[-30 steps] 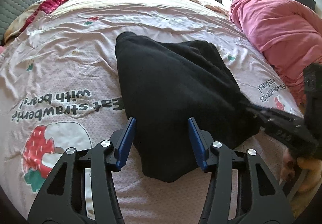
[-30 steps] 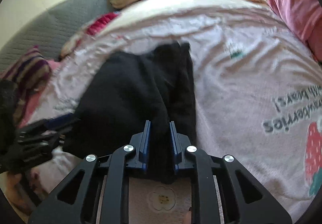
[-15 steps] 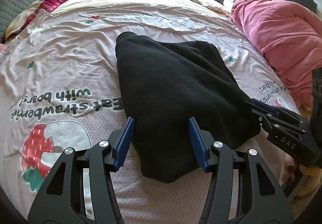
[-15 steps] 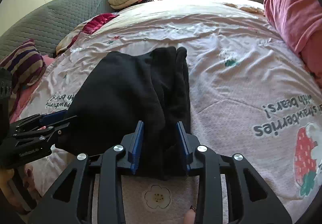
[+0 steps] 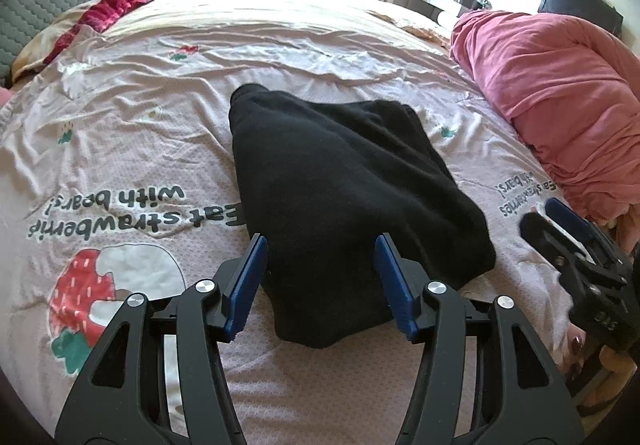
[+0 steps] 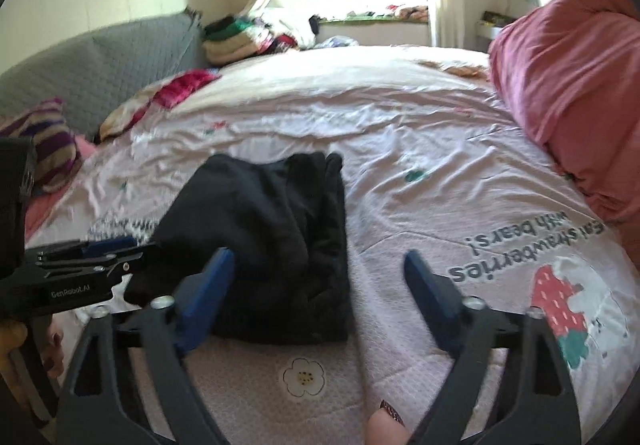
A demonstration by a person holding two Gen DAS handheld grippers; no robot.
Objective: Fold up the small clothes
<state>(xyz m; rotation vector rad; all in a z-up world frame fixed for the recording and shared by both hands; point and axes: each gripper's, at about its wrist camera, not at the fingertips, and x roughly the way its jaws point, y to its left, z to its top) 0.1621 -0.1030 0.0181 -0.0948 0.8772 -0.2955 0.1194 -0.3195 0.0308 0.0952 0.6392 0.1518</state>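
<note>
Left gripper [image 5: 320, 277] opening, pads apart; right gripper [image 6: 320, 277] opening wide, empty.

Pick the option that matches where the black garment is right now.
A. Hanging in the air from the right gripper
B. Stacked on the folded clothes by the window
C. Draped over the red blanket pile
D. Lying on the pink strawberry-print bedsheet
D: the black garment lies flat on the pink strawberry-print bedsheet, and the right gripper, its jaws opening, has no pad pressing on the cloth.
</note>
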